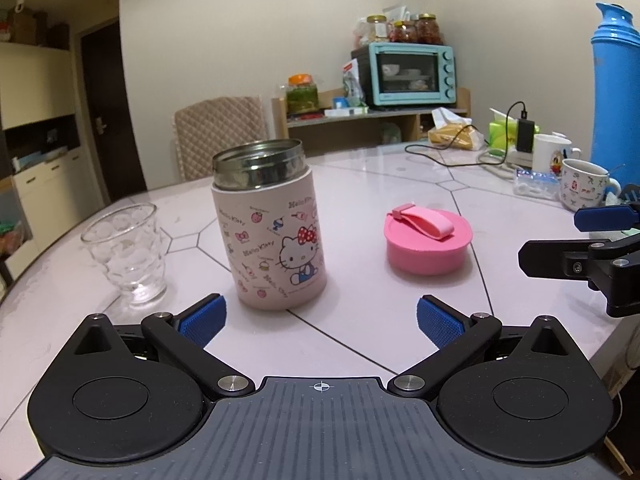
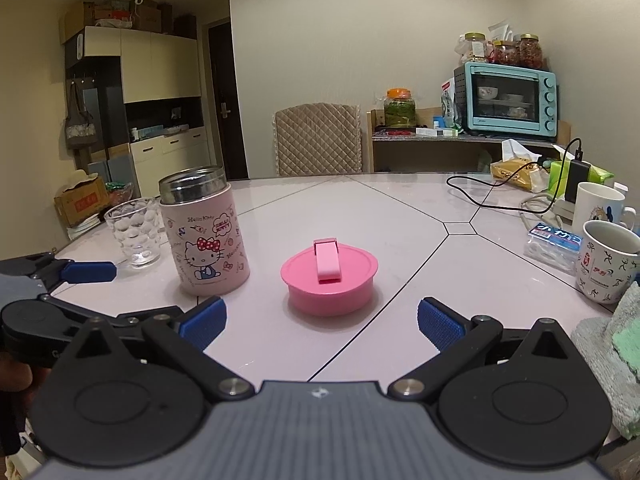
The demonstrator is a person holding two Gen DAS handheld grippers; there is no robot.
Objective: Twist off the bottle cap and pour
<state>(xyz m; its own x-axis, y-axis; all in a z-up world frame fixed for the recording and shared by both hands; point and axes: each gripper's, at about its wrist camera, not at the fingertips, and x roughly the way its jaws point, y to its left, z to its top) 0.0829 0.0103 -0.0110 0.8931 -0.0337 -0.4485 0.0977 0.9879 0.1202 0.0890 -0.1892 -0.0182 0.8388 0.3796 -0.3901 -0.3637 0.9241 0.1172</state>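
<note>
- Left wrist view: tall blue thermos (image 1: 614, 92) at far right edge, unseen from the other camera; right gripper (image 1: 560, 236) intruding from the right, empty.
- Right wrist view: grey-green cloth (image 2: 612, 352) at right edge and cardboard box (image 2: 80, 200) beyond the table, both missing opposite.
- Pink Hello Kitty bottle (image 1: 276, 228) upright on glossy tiled table (image 1: 400, 320), steel threaded mouth uncapped; dimpled clear glass (image 1: 126, 252) just beside it.
- Round pink cap (image 2: 330, 282) with flat strap resting apart, right of bottle.
- Left gripper (image 1: 320, 320) fingers spread wide, holding nothing; right gripper likewise, ribbed blue pads (image 2: 438, 322) apart.
</note>
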